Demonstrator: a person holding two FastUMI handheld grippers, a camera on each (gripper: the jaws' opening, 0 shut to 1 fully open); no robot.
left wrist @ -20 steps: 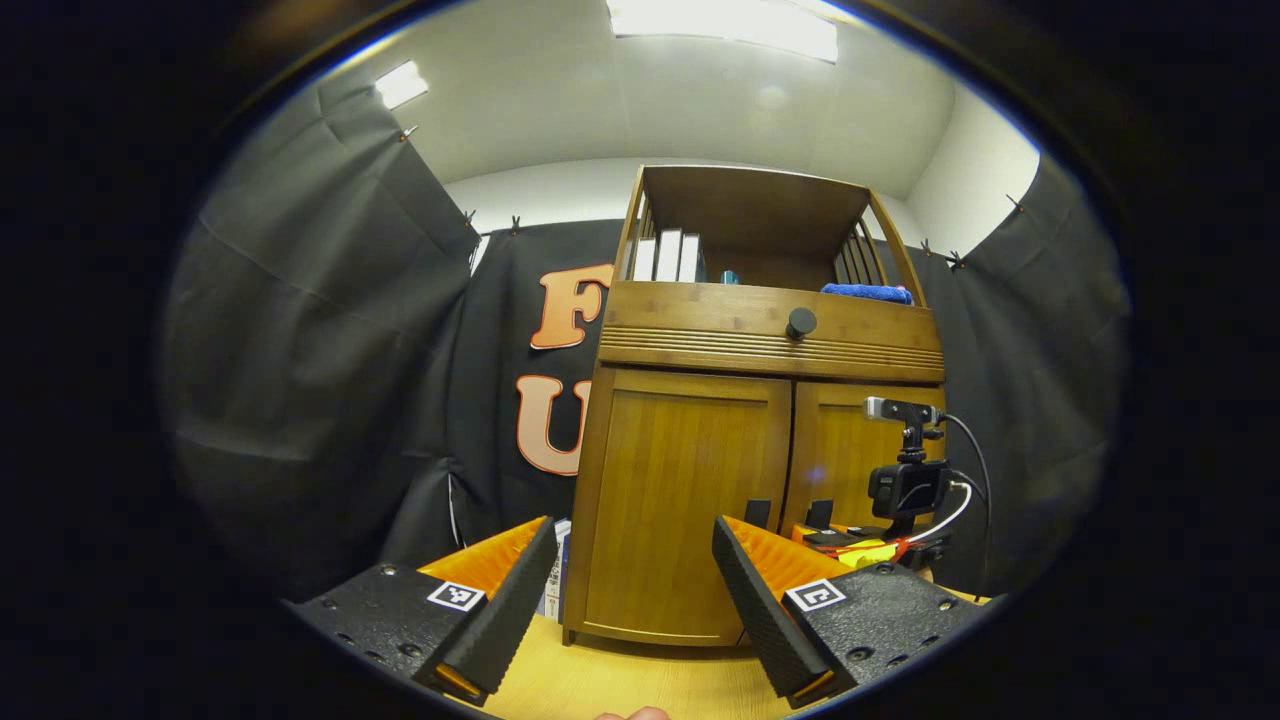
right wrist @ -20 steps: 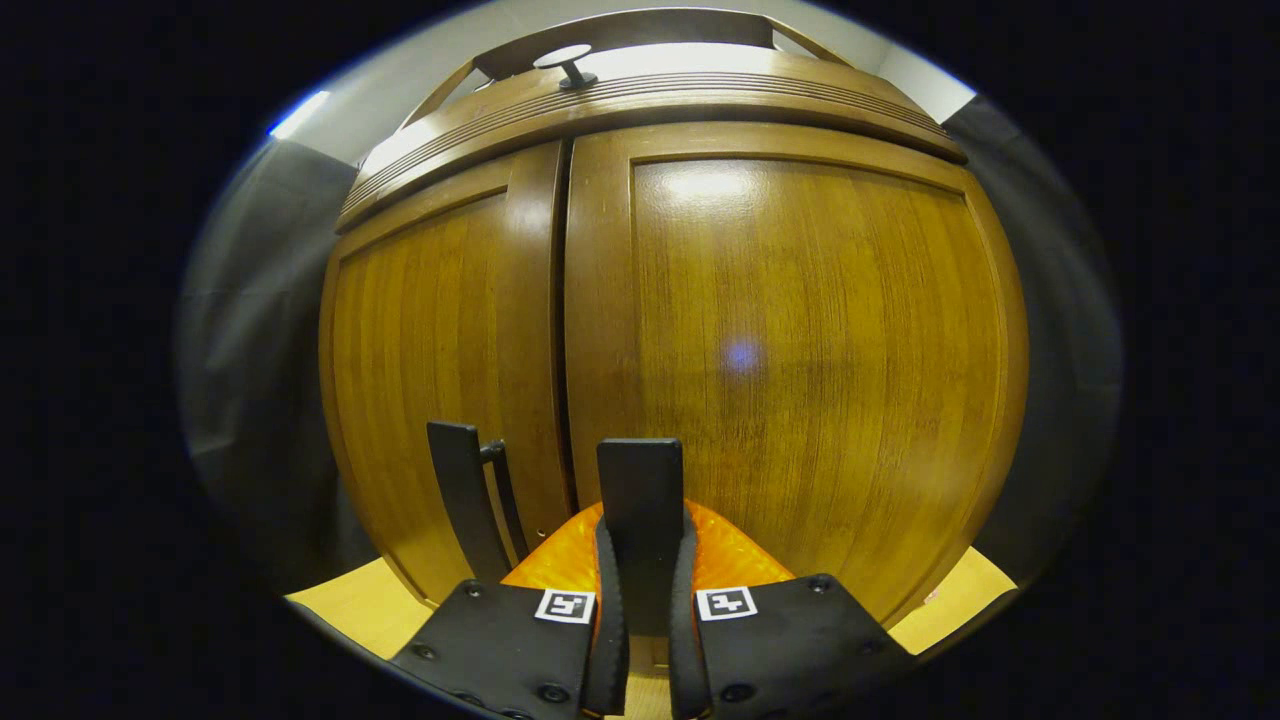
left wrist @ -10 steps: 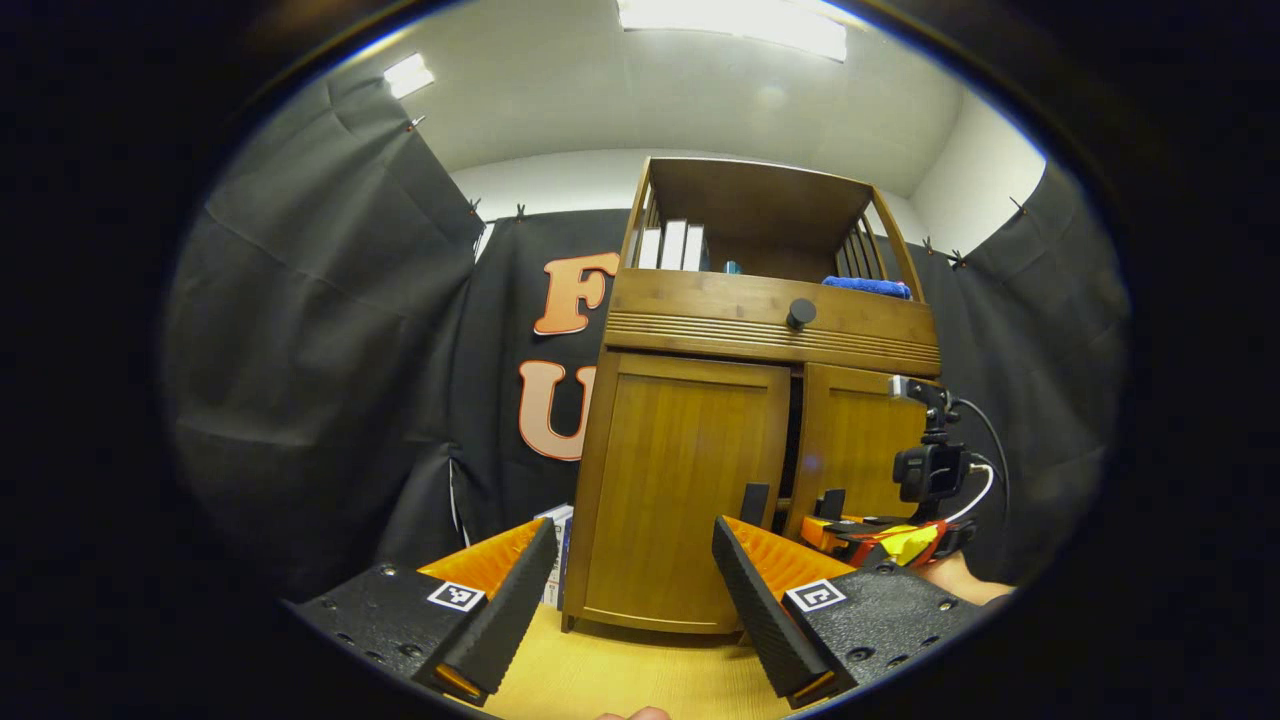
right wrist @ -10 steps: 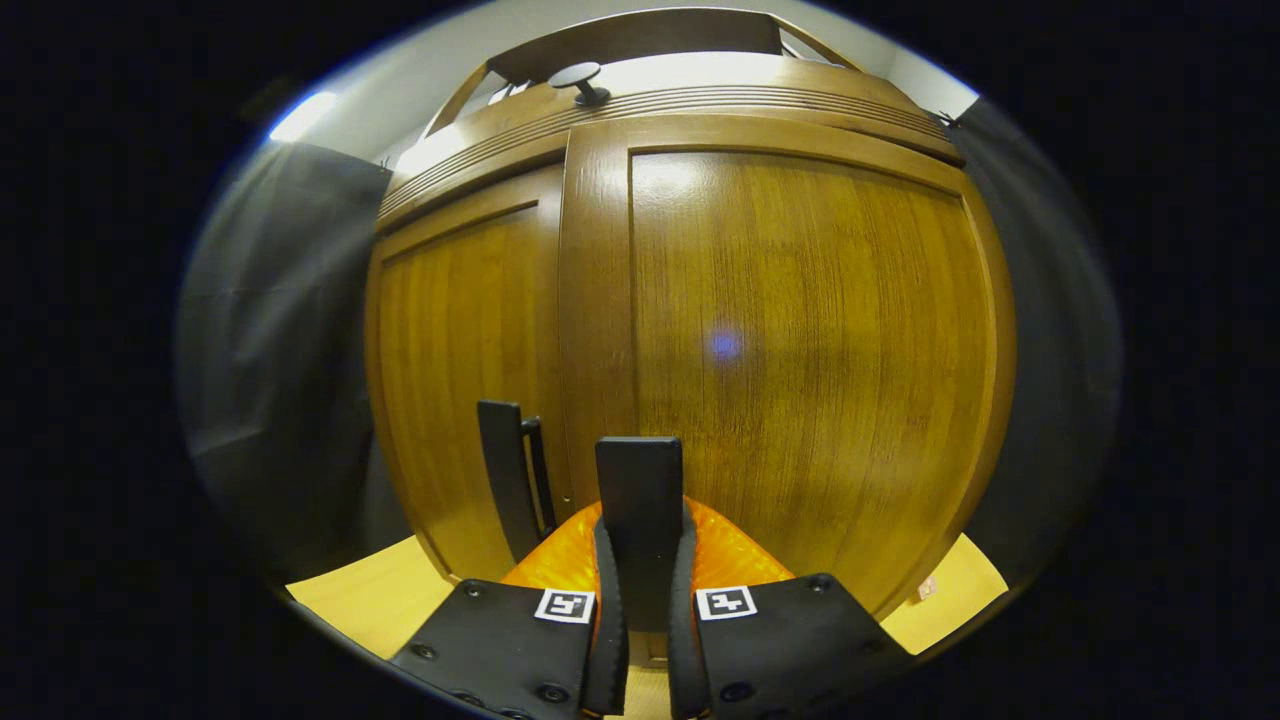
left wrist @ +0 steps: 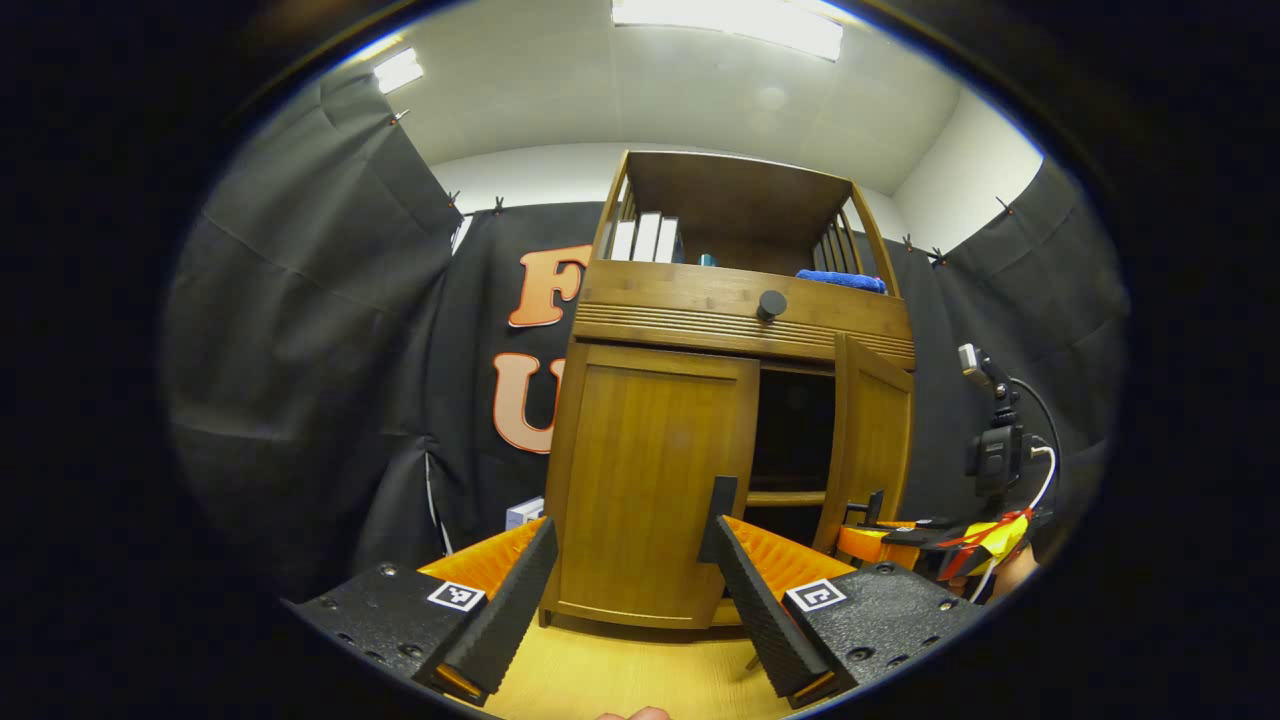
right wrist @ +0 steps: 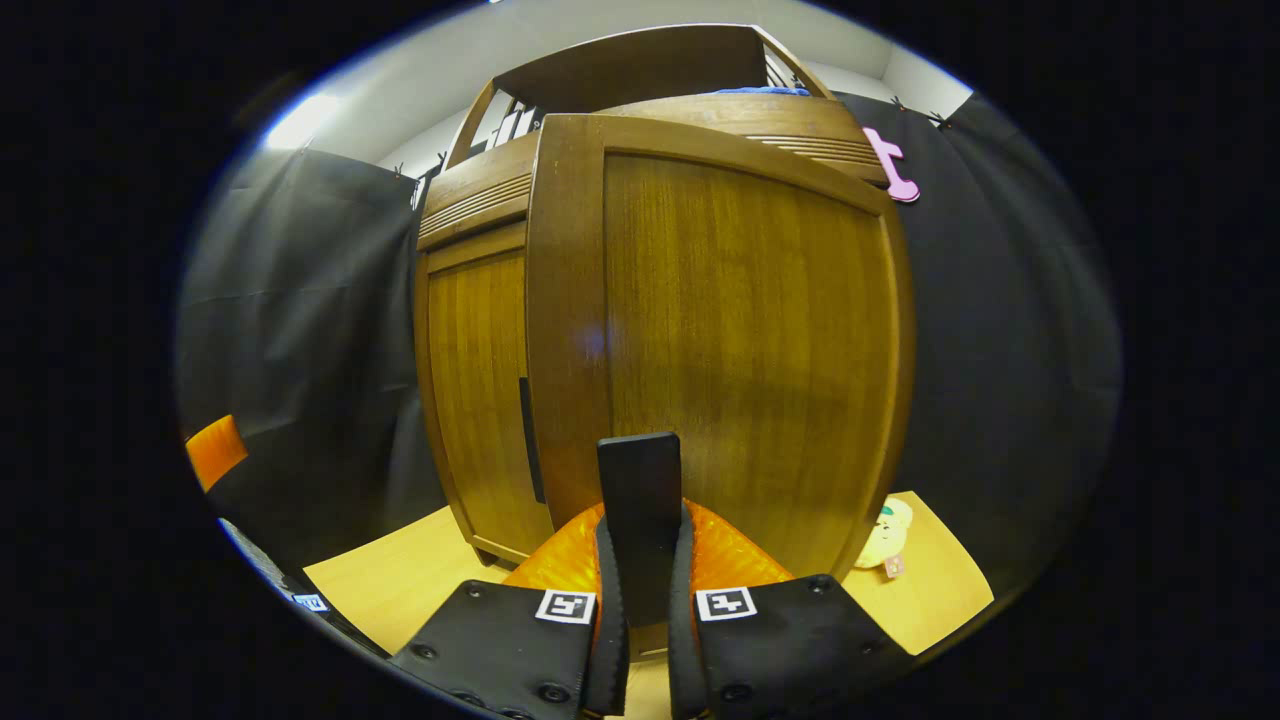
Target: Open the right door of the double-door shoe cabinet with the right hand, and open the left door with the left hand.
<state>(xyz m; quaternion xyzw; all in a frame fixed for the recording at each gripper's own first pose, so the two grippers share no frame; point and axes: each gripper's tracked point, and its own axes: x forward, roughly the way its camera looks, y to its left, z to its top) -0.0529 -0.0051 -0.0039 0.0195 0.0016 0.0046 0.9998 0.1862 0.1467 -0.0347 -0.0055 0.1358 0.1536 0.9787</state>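
Step in hand: right door point(right wrist: 740, 330), centre of the right gripper view, stands swung partly out, with the right gripper point(right wrist: 640, 560) pinching its handle point(right wrist: 640, 500) at lower centre. In the left gripper view the left gripper point(left wrist: 625, 600) sits spread at the bottom, holding nothing, short of the shut left door point(left wrist: 655, 480) at centre. My read: next, close on the left door handle point(left wrist: 722, 500) just right of centre.

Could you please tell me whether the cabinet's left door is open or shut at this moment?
Shut: the left door sits flush in the cabinet front, while the right door stands swung out beside a dark opening.
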